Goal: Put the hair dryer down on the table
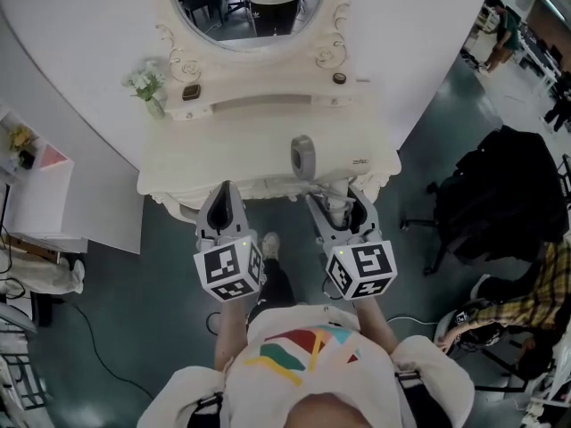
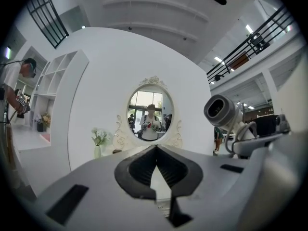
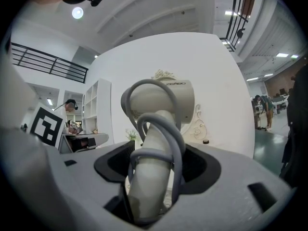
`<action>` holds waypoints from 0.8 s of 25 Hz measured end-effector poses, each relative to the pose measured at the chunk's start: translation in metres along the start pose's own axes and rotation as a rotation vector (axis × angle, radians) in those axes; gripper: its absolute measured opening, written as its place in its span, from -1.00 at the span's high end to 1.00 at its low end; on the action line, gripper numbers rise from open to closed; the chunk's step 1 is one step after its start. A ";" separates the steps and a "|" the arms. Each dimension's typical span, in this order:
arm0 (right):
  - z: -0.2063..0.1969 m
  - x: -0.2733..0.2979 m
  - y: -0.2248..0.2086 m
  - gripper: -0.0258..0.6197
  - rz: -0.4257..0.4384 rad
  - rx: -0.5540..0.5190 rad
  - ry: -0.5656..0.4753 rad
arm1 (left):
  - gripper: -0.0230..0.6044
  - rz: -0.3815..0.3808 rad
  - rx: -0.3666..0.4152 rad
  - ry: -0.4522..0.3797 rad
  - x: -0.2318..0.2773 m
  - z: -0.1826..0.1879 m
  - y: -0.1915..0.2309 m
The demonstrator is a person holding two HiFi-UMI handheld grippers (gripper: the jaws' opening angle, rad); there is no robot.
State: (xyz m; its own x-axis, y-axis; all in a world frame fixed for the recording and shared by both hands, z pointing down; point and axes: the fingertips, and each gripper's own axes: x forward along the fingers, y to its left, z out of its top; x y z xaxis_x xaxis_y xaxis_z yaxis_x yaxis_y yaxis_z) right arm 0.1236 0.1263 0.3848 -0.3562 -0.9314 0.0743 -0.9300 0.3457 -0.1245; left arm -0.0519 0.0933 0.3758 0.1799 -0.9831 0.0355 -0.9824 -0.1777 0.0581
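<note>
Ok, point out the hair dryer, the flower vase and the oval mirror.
hair dryer [image 3: 184,100]: right gripper view, on its barrel.
flower vase [image 1: 155,107]: head view, on the vase body.
oval mirror [image 1: 250,7]: head view, on the glass.

One camera overhead, two riding low and facing forward.
The head view looks steeply down from above the person onto the white dressing table [image 1: 268,163] and its oval mirror [image 1: 250,7]. The left gripper view faces that mirror over its jaws. The right gripper view sits close behind the hair dryer [image 3: 161,102], which hides most of the mirror.
</note>
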 end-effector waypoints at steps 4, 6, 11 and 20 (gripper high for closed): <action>-0.002 0.025 -0.005 0.11 -0.014 -0.021 0.007 | 0.91 -0.020 -0.002 0.001 0.026 -0.003 0.003; -0.001 0.039 -0.008 0.11 -0.021 -0.032 0.011 | 0.91 -0.030 0.007 -0.002 0.041 -0.003 0.004; 0.011 0.083 -0.013 0.11 -0.024 -0.041 0.010 | 0.91 -0.045 0.034 -0.004 0.085 0.007 0.016; 0.040 0.187 -0.018 0.11 -0.023 -0.054 0.002 | 0.92 -0.052 0.051 -0.007 0.177 0.030 0.060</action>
State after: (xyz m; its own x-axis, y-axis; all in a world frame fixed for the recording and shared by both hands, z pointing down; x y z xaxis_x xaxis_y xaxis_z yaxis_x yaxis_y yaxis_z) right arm 0.0774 -0.0588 0.3609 -0.3351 -0.9389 0.0782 -0.9414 0.3302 -0.0694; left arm -0.0805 -0.0931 0.3559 0.2301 -0.9728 0.0263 -0.9732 -0.2300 0.0085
